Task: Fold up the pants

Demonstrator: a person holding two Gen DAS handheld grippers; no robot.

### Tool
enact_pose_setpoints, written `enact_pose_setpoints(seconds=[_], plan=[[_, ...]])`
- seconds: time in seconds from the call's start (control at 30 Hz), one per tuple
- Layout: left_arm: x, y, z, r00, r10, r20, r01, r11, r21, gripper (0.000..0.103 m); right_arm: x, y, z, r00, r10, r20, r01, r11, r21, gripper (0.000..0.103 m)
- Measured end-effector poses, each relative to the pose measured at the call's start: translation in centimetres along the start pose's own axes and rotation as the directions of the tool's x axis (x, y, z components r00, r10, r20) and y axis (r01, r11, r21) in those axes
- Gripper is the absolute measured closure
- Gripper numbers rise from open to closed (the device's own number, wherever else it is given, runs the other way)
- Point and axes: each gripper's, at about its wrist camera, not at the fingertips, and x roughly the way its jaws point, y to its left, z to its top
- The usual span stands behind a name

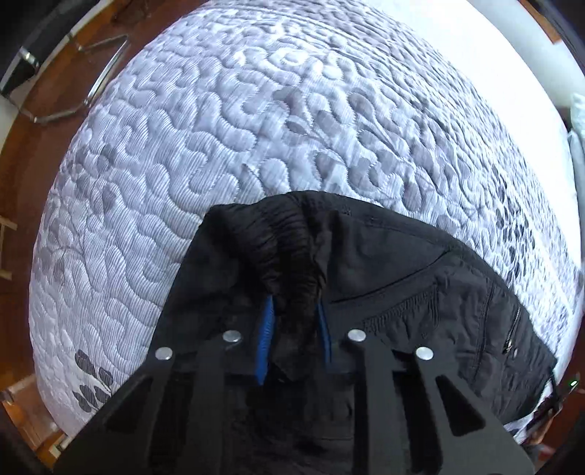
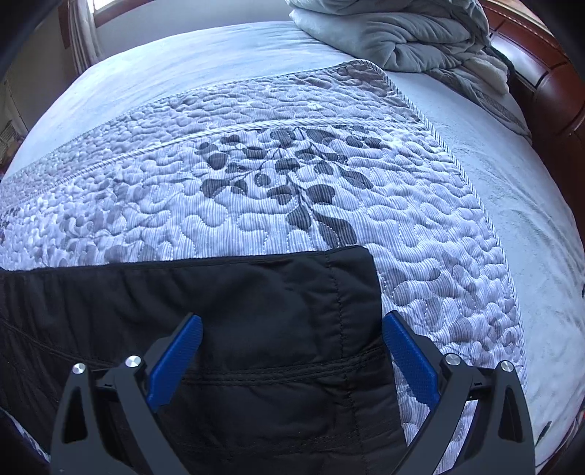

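Black pants [image 1: 420, 292] lie on a quilted bedspread [image 1: 182, 164] with a grey leaf print, spread over the bed. The left gripper [image 1: 294, 329] has its jaws drawn narrow on the gathered elastic waistband [image 1: 289, 248], with bunched fabric pinched between the blue pads [image 1: 265, 339]. That end looks slightly lifted, though I can't tell how far off the quilt. A slanted pocket seam and a zip [image 1: 512, 329] show on the panel to the right of the grip.

In the right wrist view, the right gripper [image 2: 292, 329] hangs with jaws wide, blue pads [image 2: 175, 361] on either side of the pants and holding nothing. Under it the fabric lies flat, with a straight edge [image 2: 182, 261] running across and a corner [image 2: 365, 252] close to the right pad. Can't tell whether this is the hem end or a side panel. I also can't tell whether the open pads touch the fabric.

Step, as I judge it: early in the fold. One end is secured by the left gripper, the right one is positioned to take its own hold, and no fold is clearly made yet.

Next move probably calls for the right jaws to close on the edge or corner beneath them, taking all layers. Then both ends can be carried together so the pants double over without dragging the quilt.

A folded grey blanket pile [image 2: 402, 33] sits at the far end by the wooden headboard [image 2: 541, 73], well apart from the pants.
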Motion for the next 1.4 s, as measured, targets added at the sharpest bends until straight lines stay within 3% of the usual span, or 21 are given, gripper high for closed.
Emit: enact_pose_setpoints(seconds=[0.07, 0.3, 0.4, 0.57, 0.67, 0.73, 0.77, 0.83, 0.9, 1.0, 1.17, 1.4], plan=[[-0.3, -0.7, -0.2, 1.0, 0.003, 0.018, -0.003, 1.0, -0.001, 0.089, -0.4, -0.7, 0.4, 0.999, 0.041, -0.003, -0.041, 0.999, 0.019, 0.003], [-0.7, -0.9, -2.4, 0.997, -0.03, 0.066, 0.031, 1.0, -0.006, 0.091, -0.6, -3.1, 2.8, 0.997, 0.071, -0.025, -0.071, 0.997, 0.023, 0.004], [-1.0, -1.2, -2.8, 0.997, -0.011, 0.073, 0.011, 1.0, 0.007, 0.091, 0.7, -3.5, 3.6, 0.989, 0.123, -0.086, -0.122, 0.992, 0.015, 0.004], [0.3, -2.1, -2.1, 0.997, 0.027, 0.077, -0.029, 0.999, 0.032, 0.091, 3.2, -4.2, 4.6, 0.984, 0.115, -0.136, -0.108, 0.992, 0.059, 0.007], [0.5, -2.4, -2.1, 0.995, 0.046, 0.083, -0.05, 0.998, 0.042, 0.091, 3.7, -3.8, 4.8, 0.986, 0.093, -0.138, -0.089, 0.995, 0.034, 0.025], [0.6, -2.8, -1.9, 0.995, 0.052, 0.087, -0.056, 0.998, 0.039, 0.091, 3.2, -3.0, 4.7, 0.983, 0.121, -0.138, -0.121, 0.993, 0.004, 0.06], [0.6, -3.1, -1.9, 0.994, 0.058, 0.092, -0.061, 0.997, 0.038, 0.091, 2.9, -2.7, 4.7, 0.985, 0.105, -0.14, -0.108, 0.994, -0.015, 0.062], [0.7, -4.0, -1.9, 0.992, 0.071, 0.109, -0.077, 0.996, 0.053, 0.092, 1.8, -1.8, 4.5, 0.99, 0.078, -0.119, -0.087, 0.994, -0.073, 0.073], [0.3, -4.5, -2.1, 0.989, 0.071, 0.127, -0.08, 0.995, 0.067, 0.092, 0.2, -1.2, 4.4, 0.995, 0.064, -0.082, -0.072, 0.991, -0.109, 0.074], [-0.6, -4.9, -2.5, 0.988, 0.026, 0.154, -0.039, 0.996, 0.076, 0.092, -2.5, -1.6, 4.6, 0.992, 0.125, -0.004, -0.125, 0.989, -0.082, 0.074], [-3.8, -5.8, -5.1, 0.968, -0.089, 0.233, 0.057, 0.988, 0.141, 0.092, -8.8, -2.3, 3.4, 0.964, 0.231, 0.131, -0.222, 0.972, -0.076, 0.075], [-8.5, -5.4, -11.4, 0.924, -0.223, 0.309, 0.16, 0.963, 0.217, 0.092, -17.7, -2.4, -2.8, 0.911, 0.341, 0.231, -0.315, 0.939, -0.14, 0.077]])
